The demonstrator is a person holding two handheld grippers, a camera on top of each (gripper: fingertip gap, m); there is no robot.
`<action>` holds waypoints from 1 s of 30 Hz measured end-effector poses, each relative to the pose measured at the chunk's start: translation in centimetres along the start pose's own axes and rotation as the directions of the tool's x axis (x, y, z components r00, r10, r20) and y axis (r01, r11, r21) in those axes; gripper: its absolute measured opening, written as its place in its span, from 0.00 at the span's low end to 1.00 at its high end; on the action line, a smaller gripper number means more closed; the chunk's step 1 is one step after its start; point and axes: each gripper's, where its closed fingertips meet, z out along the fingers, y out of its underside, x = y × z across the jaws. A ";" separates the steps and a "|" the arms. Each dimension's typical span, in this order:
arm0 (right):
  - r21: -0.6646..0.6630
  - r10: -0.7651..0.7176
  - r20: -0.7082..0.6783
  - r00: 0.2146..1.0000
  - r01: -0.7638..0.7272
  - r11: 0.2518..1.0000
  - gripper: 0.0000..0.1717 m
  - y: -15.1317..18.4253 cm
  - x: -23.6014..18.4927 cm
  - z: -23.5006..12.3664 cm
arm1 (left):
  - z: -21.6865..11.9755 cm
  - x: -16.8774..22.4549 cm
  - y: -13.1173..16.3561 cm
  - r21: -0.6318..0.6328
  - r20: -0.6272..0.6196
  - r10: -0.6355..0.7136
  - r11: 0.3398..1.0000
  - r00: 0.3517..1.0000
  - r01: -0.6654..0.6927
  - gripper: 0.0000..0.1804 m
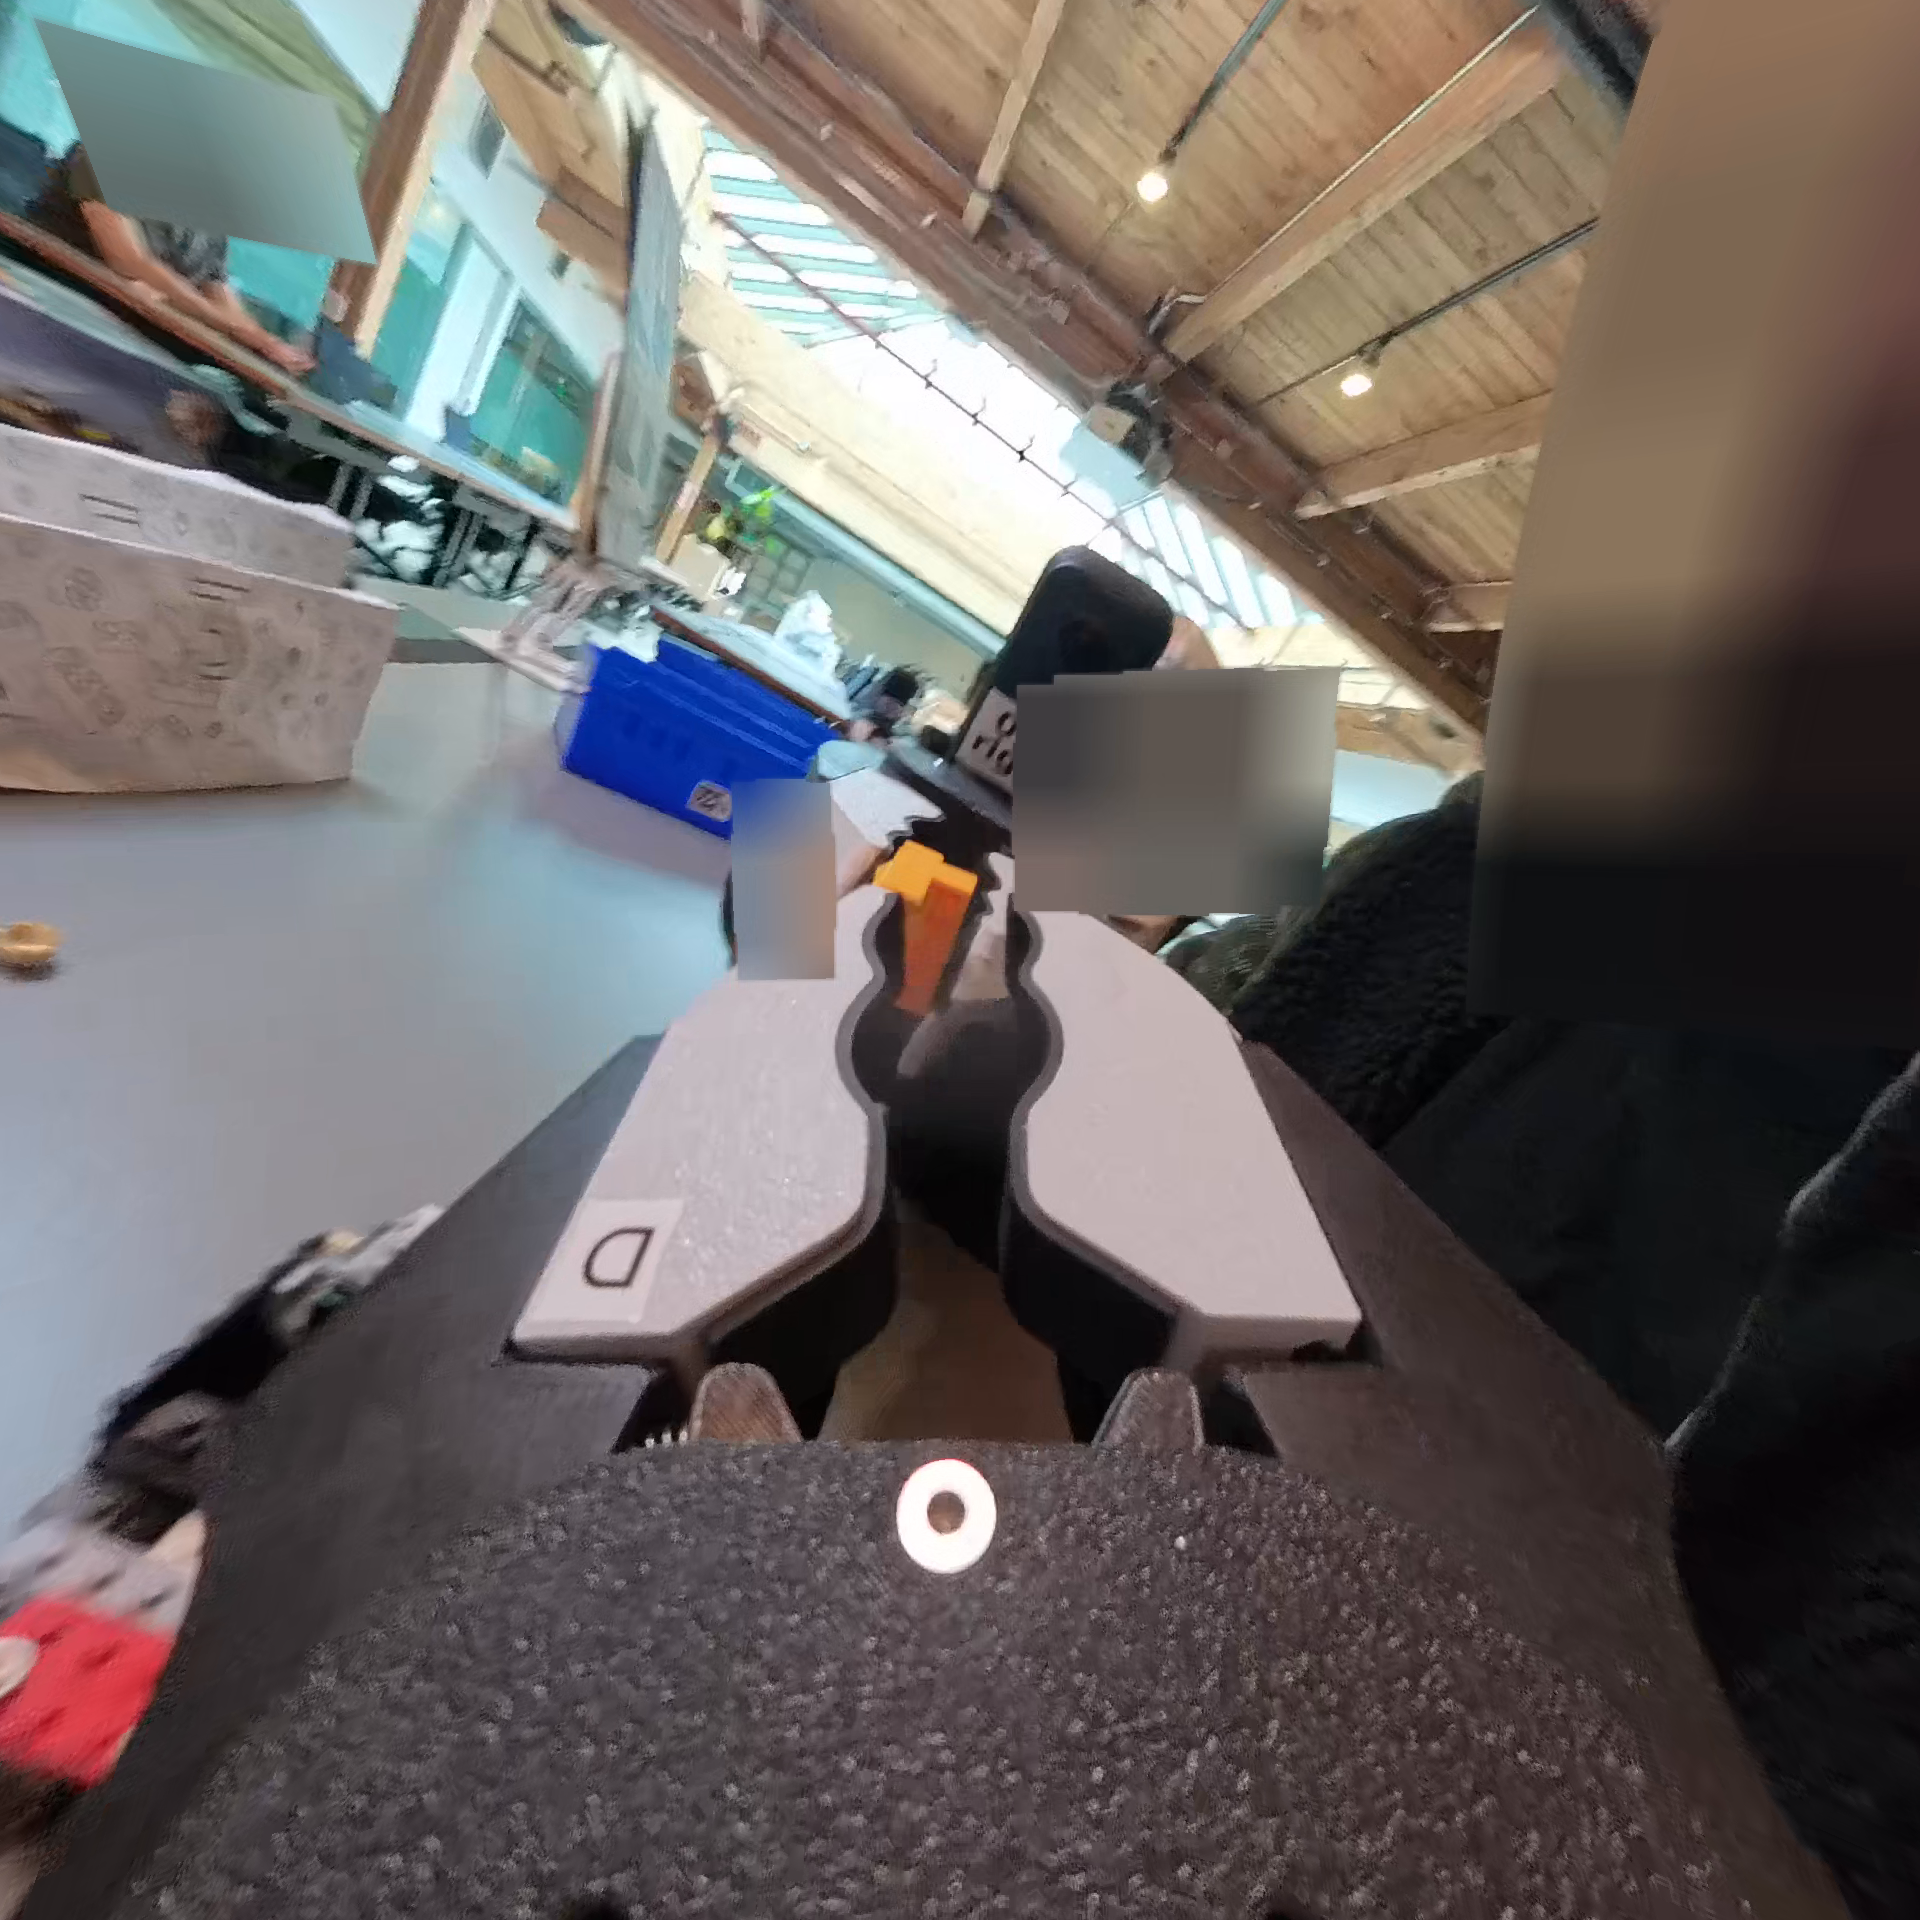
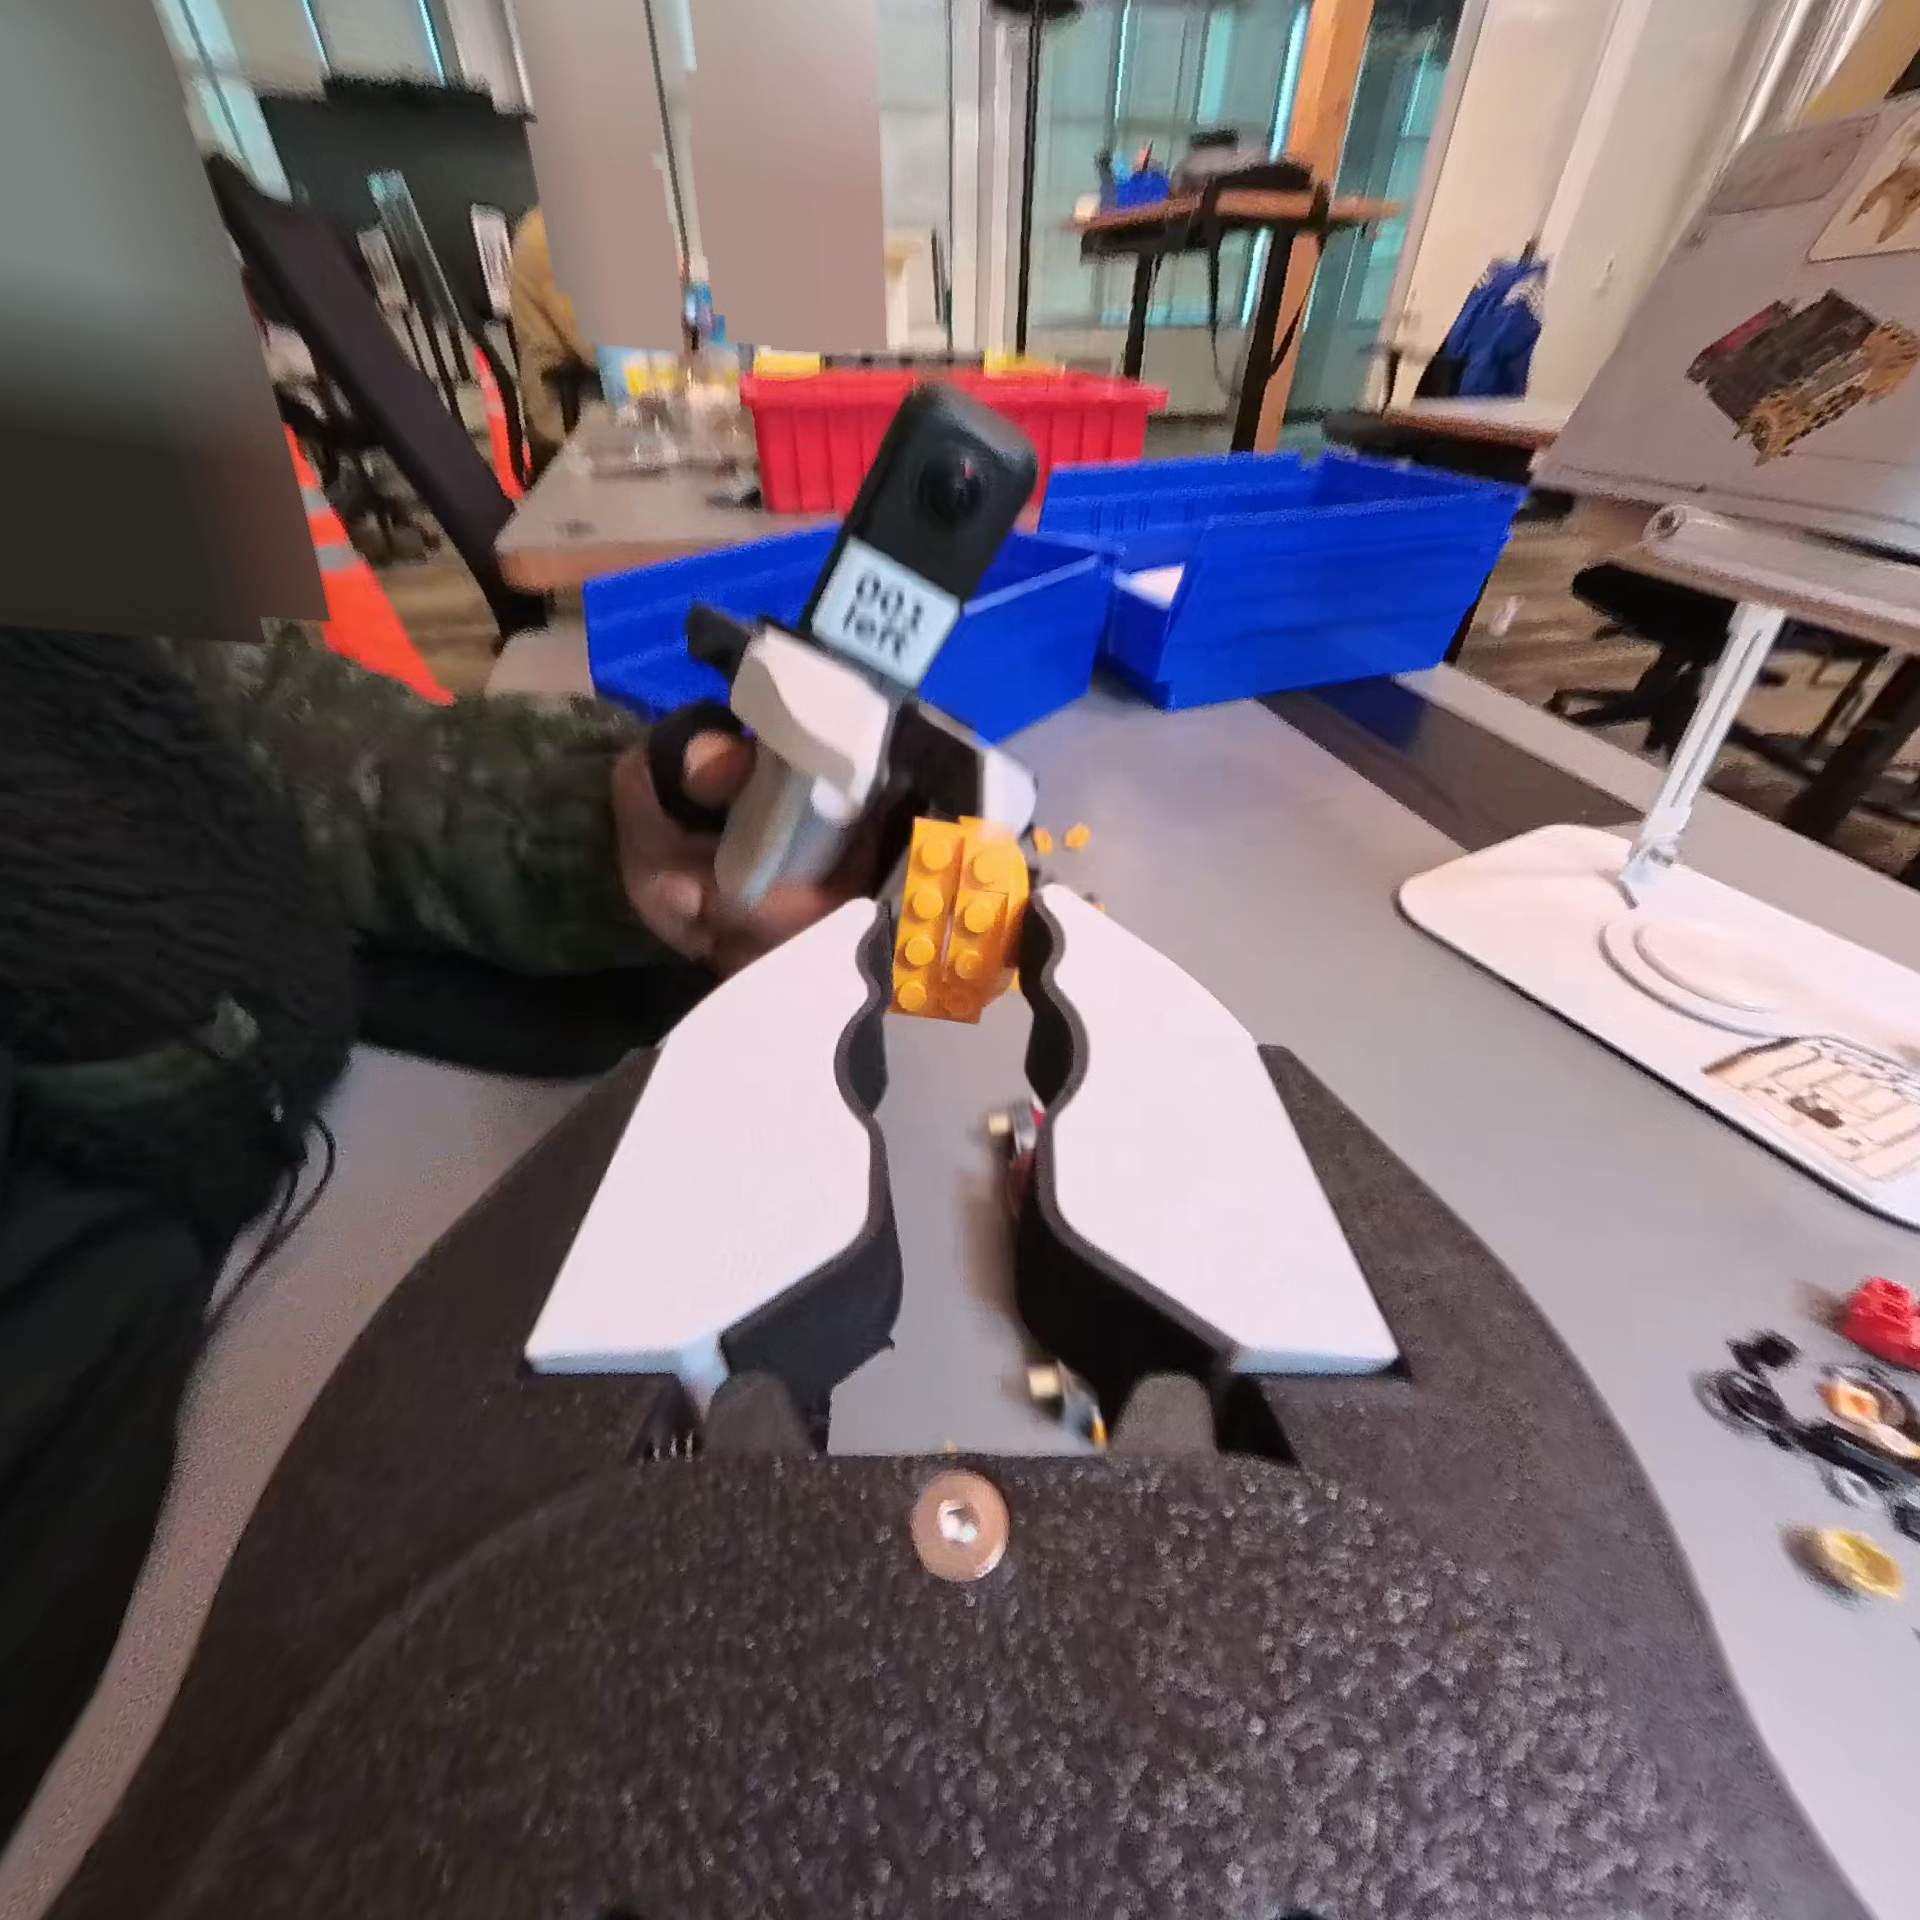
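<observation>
While a grey table stretches ahead under a timber ceiling, blue bins stand beyond the tongs. An orange studded brick block sits off the table, clamped between the right tongs. The left tongs, facing them, appear to pinch its far end, seen edge-on; contact is unclear. Loose small pieces lie right.

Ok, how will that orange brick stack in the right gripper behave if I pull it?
The orange brick stack looks rigid and light, so the right gripper should keep it easily. Seams show between bricks, so twisting may split it. Smooth plastic sides could slip.
</observation>
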 end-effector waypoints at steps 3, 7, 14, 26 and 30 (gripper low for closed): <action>-0.215 -0.104 -0.015 0.994 0.099 0.972 0.13 2.5 0.8 -0.6 | -1.1 -1.1 -0.1 -0.142 0.146 0.187 0.976 0.971 -0.167 0.10; -0.346 -0.219 -0.010 0.976 0.202 0.916 0.14 4.3 0.0 0.1 | -1.7 -3.3 3.2 -0.526 0.255 0.516 0.784 0.818 -0.330 0.12; -0.501 -0.451 -0.088 0.888 0.352 0.791 0.13 5.6 1.0 0.0 | -1.2 -3.6 4.2 -0.561 0.309 0.485 0.787 0.818 -0.255 0.10; -0.527 -0.587 -0.081 0.806 0.466 0.711 0.13 5.6 1.0 0.0 | -1.0 -3.6 4.7 -0.547 0.301 0.424 0.811 0.854 -0.209 0.12; -0.321 -0.514 -0.034 0.857 0.477 0.818 0.12 3.4 -0.8 -0.1 | -0.8 -1.4 3.7 -0.409 0.167 0.226 0.901 0.960 -0.141 0.12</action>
